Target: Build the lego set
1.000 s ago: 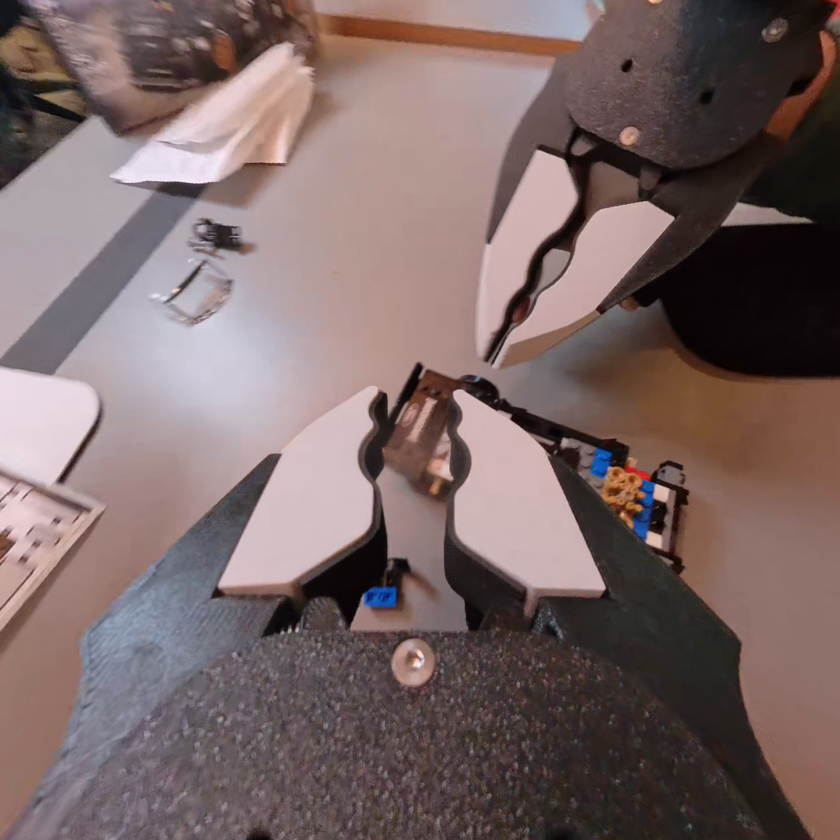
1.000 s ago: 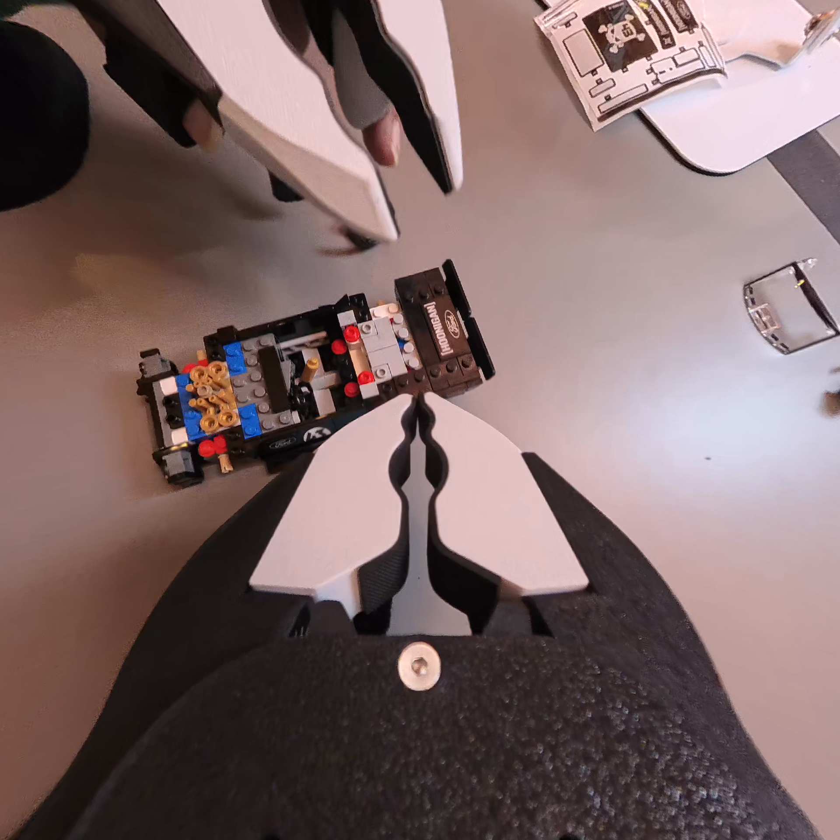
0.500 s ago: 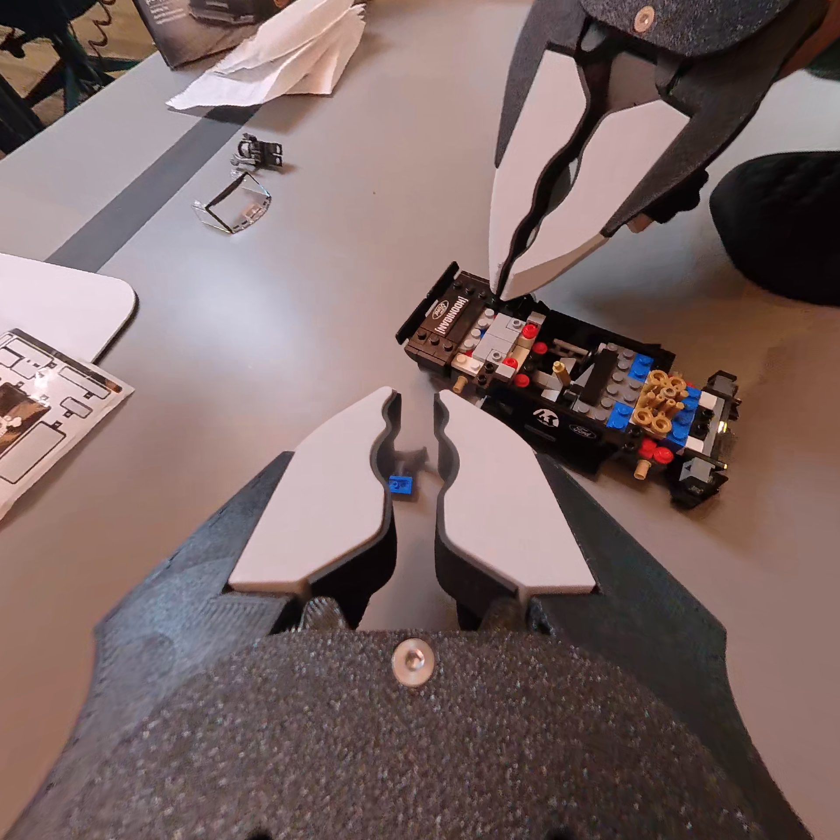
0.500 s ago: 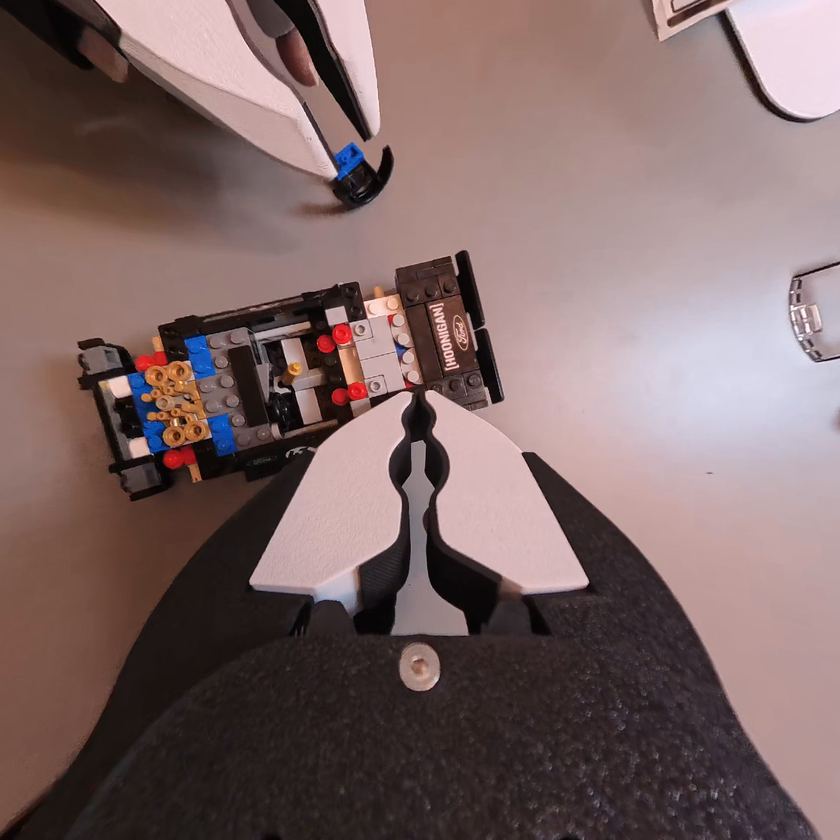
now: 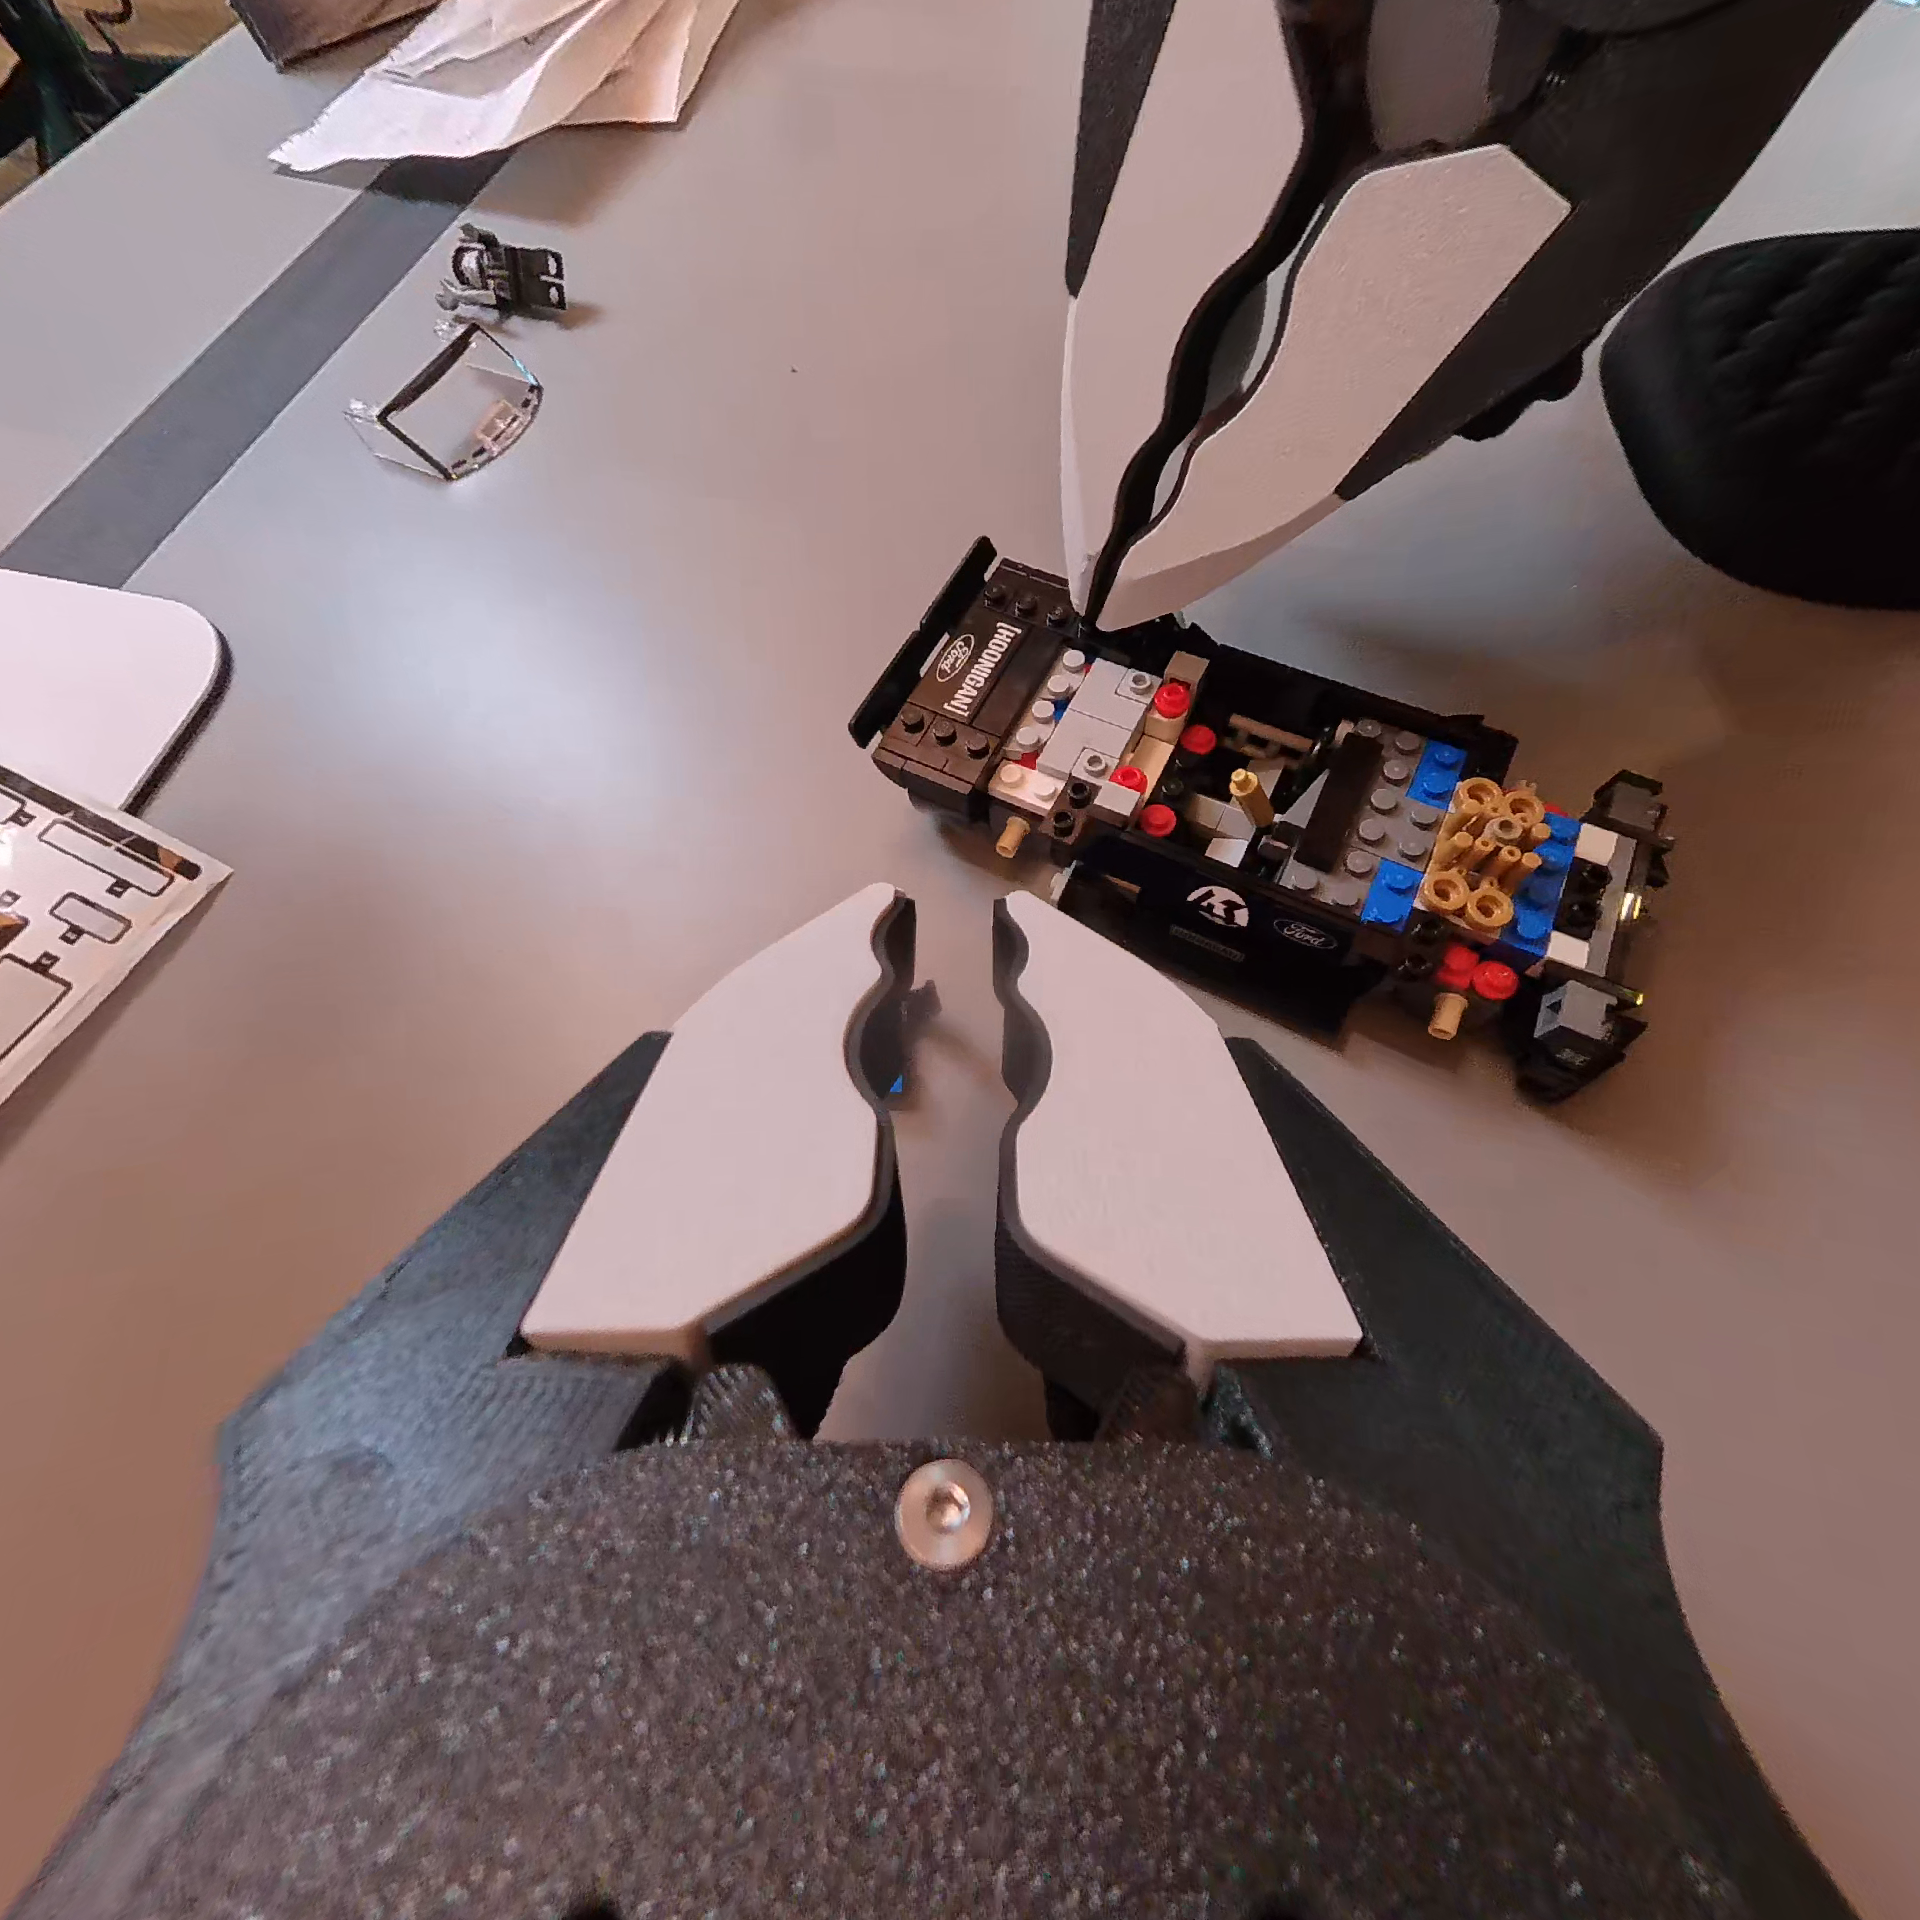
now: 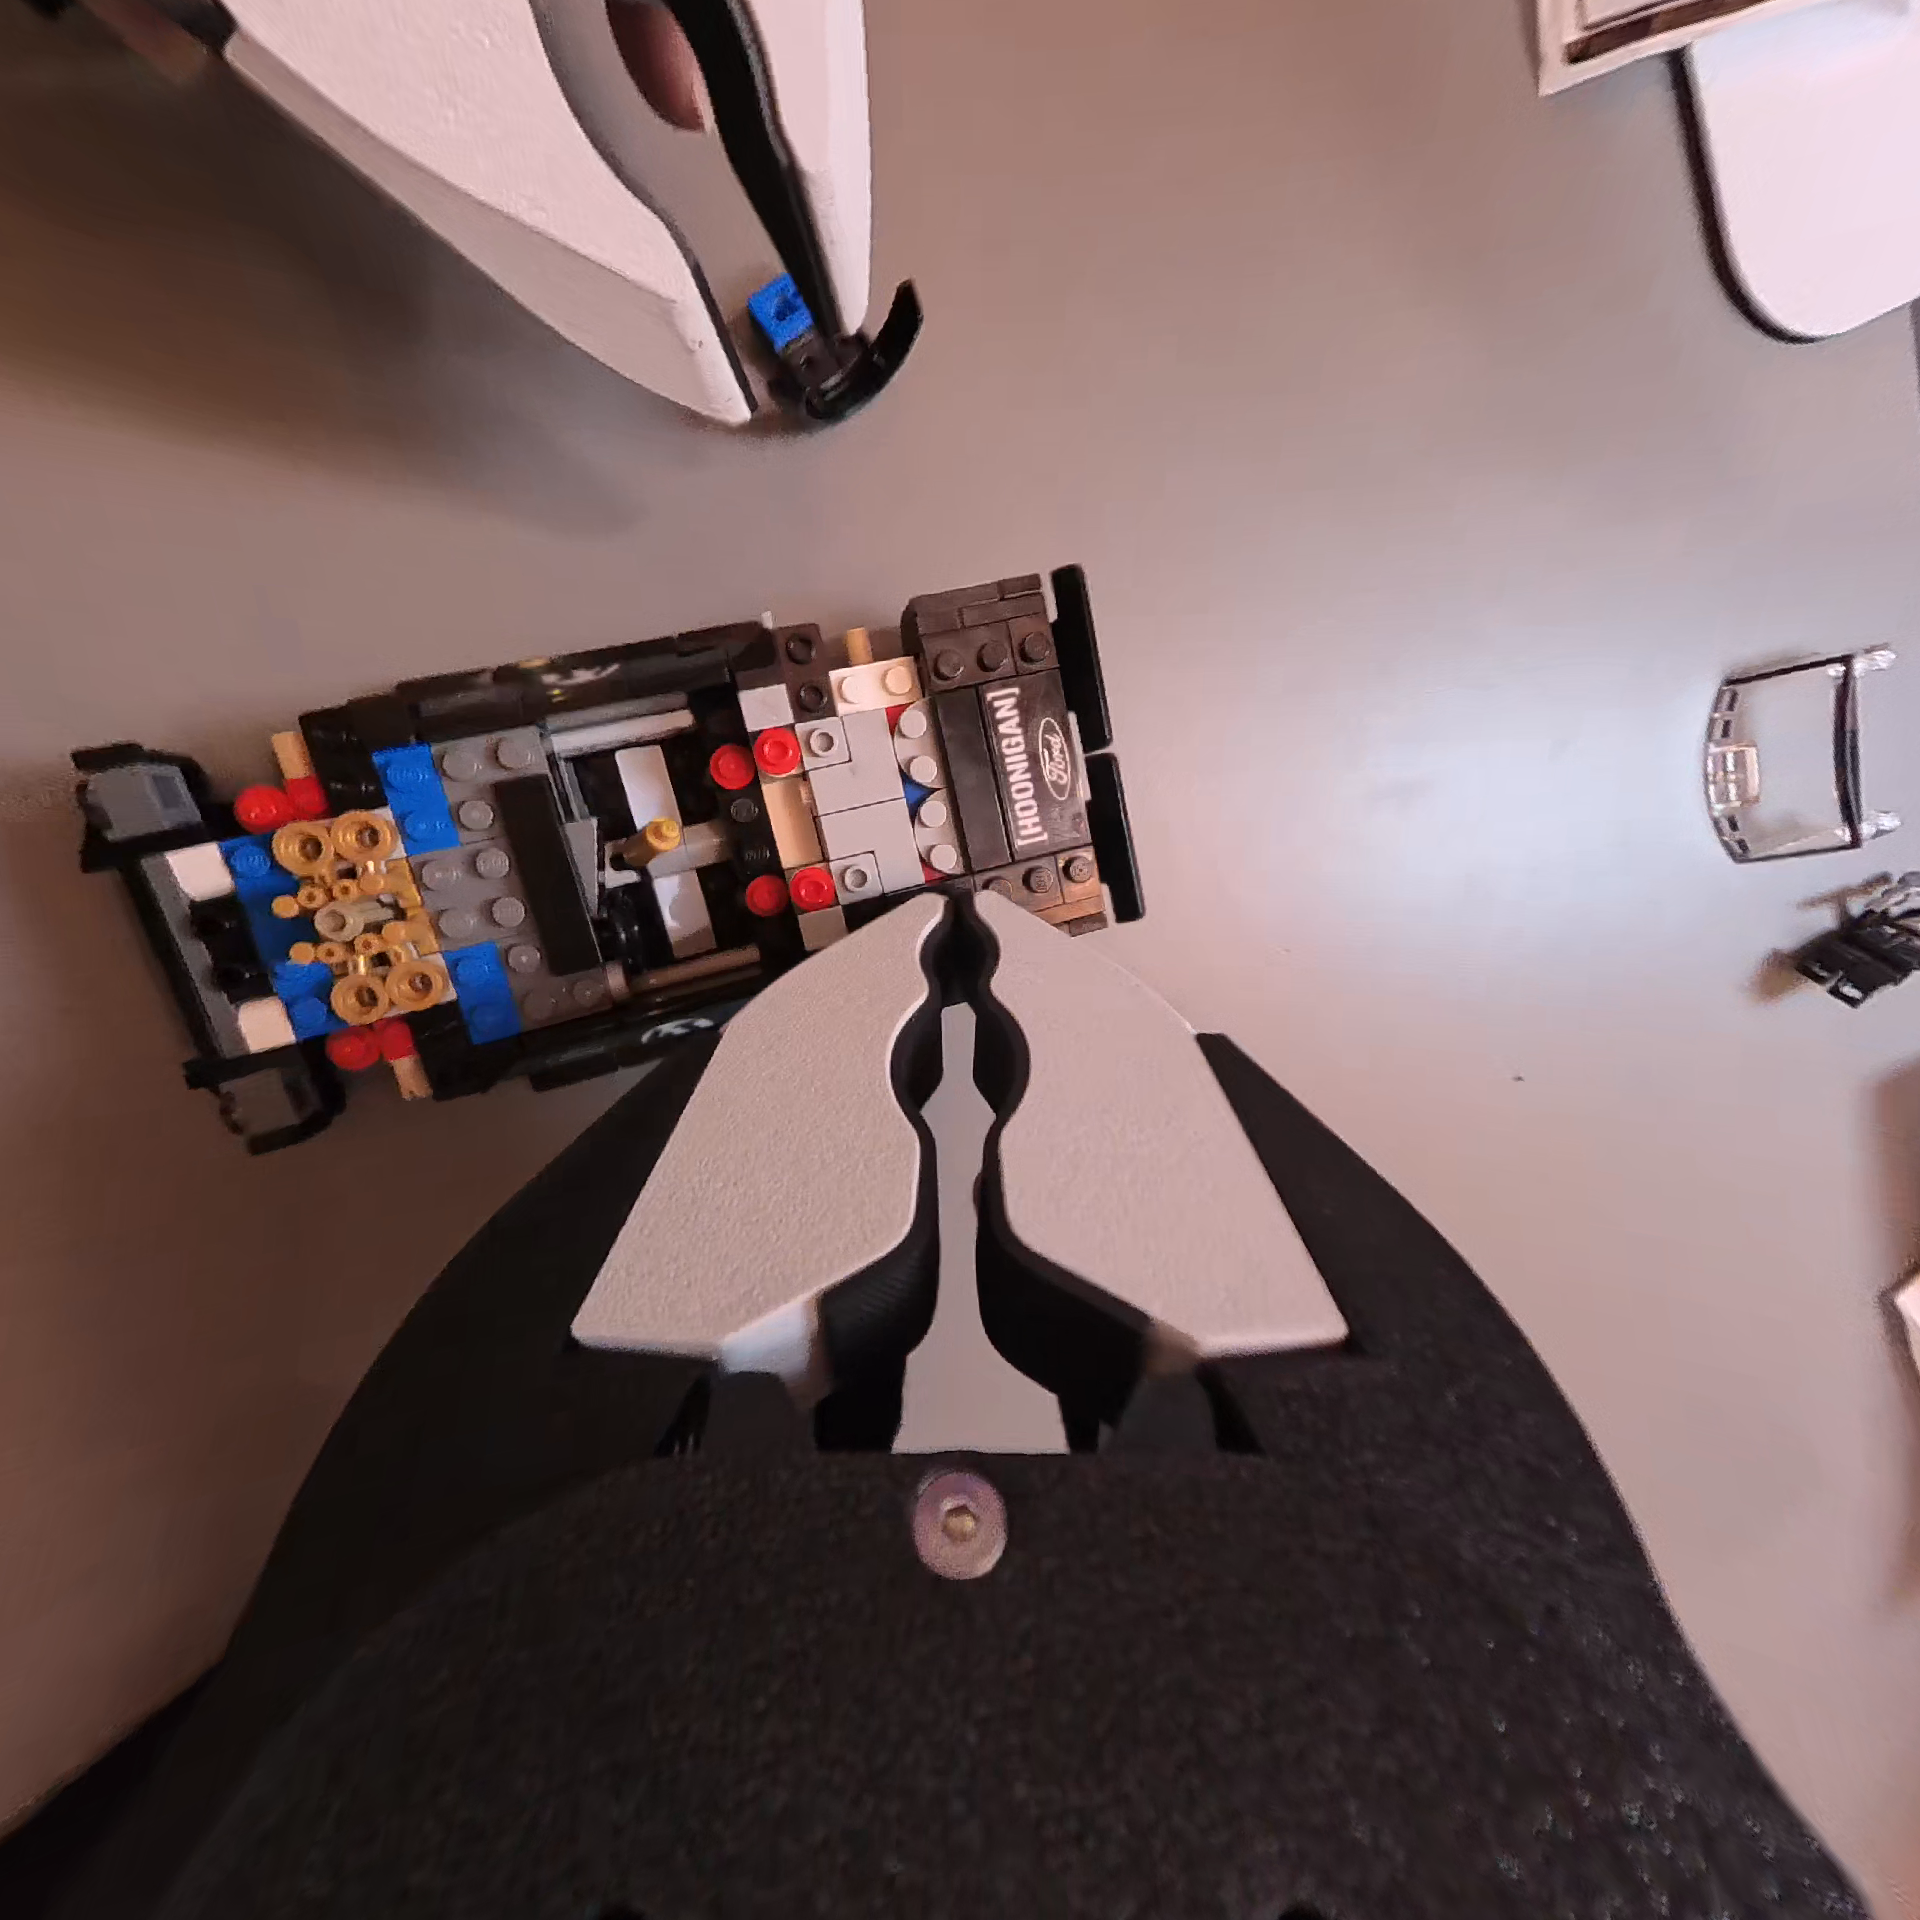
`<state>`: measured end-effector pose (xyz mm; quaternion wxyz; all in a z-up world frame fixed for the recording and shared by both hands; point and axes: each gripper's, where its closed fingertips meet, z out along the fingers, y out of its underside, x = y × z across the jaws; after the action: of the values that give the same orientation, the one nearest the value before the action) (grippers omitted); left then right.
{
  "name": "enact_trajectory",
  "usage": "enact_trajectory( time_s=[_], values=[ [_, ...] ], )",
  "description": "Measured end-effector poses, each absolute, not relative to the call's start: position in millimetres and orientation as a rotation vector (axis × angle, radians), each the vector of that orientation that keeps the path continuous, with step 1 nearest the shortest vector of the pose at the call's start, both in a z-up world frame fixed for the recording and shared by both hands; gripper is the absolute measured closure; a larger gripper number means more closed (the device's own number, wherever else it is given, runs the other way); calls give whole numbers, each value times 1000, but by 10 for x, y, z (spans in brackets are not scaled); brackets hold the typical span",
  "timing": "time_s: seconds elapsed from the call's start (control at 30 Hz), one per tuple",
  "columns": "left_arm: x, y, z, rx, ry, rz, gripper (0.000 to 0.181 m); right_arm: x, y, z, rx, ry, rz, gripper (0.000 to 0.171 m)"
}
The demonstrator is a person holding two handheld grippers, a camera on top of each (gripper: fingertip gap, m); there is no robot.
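The part-built Lego car (image 5: 1247, 821) lies on the grey table, black rear end to the left; it also shows in the right wrist view (image 6: 644, 842). My right gripper (image 6: 961, 909) is shut and empty, its tips touching the car's black rear corner; in the left wrist view it (image 5: 1086, 608) comes down from above. My left gripper (image 5: 948, 914) is open, tips near the table beside the car. A small black and blue piece (image 5: 906, 1039) lies between its fingers, close to the left one. The right wrist view shows that piece (image 6: 810, 338) at the left gripper's tips (image 6: 795, 364).
A clear windscreen piece (image 5: 447, 410) and a small black part (image 5: 509, 281) lie far left; both show in the right wrist view (image 6: 1782, 774) (image 6: 1860, 951). A sticker sheet (image 5: 73, 914) and white board (image 5: 94, 675) sit at left. White paper (image 5: 540, 83) lies behind, a black seat (image 5: 1766, 405) right. Spacing between my two grippers at the tips: around 8 centimeters.
My left gripper has pulled back from the car, so the small black and blue piece now sits between its fingertips. My right gripper has come down onto the car's rear corner.
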<state>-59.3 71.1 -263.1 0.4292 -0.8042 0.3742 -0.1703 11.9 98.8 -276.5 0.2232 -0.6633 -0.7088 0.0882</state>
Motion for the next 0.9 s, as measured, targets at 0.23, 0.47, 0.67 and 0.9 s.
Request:
enact_trajectory(
  time_s=[0.23,0.47,0.67,0.9],
  values=[
    [-789,734,-2682,-2091,873,-387,160,152,1106,-2344,-1769,-1404,586,171],
    [-915,680,-2909,-2236,923,-337,147,387,1099,-2385,-1781,-1263,772,134],
    [-891,713,-2984,-2250,950,-287,150,376,1085,-2355,-1723,-1282,788,140],
    [-744,737,-2884,-2186,971,-382,164,317,934,-2363,-1626,-1371,792,146]
  ],
)
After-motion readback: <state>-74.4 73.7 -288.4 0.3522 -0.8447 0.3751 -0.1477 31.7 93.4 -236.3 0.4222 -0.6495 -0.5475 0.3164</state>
